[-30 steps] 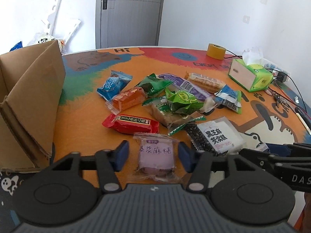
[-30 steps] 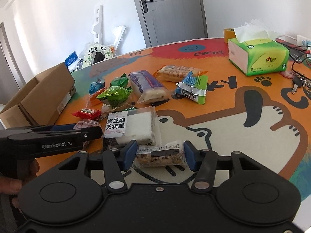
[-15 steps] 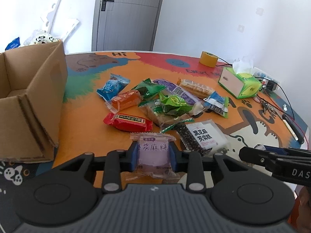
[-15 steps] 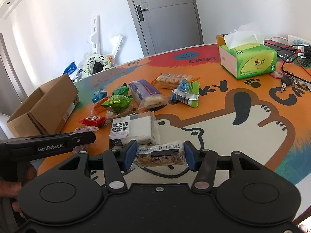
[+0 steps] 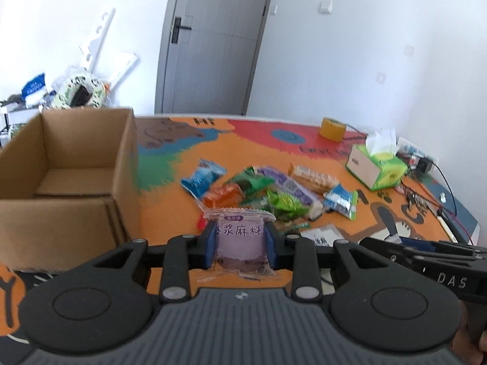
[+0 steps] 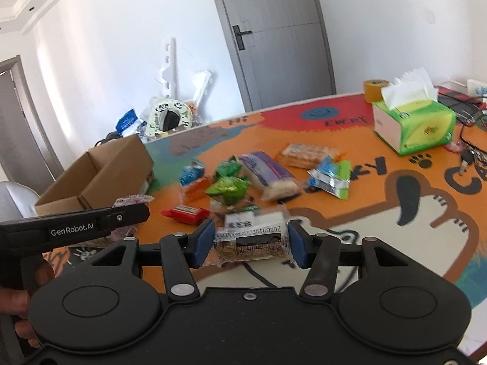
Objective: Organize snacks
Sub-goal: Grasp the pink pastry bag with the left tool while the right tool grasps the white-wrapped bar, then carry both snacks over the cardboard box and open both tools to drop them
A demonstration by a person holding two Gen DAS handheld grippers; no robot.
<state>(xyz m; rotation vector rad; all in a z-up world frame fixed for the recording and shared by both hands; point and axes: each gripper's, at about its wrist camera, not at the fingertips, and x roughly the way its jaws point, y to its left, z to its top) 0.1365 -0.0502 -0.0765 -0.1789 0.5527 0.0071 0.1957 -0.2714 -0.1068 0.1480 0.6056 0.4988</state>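
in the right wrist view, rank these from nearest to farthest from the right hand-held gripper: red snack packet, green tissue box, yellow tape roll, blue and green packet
From the right hand-held gripper:
1. red snack packet, just ahead, to the left.
2. blue and green packet, mid-table, ahead and right.
3. green tissue box, far right.
4. yellow tape roll, behind the box at the table's far edge.

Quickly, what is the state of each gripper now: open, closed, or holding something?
Left gripper: closed on the purple snack packet.
Right gripper: closed on the brown snack bar.
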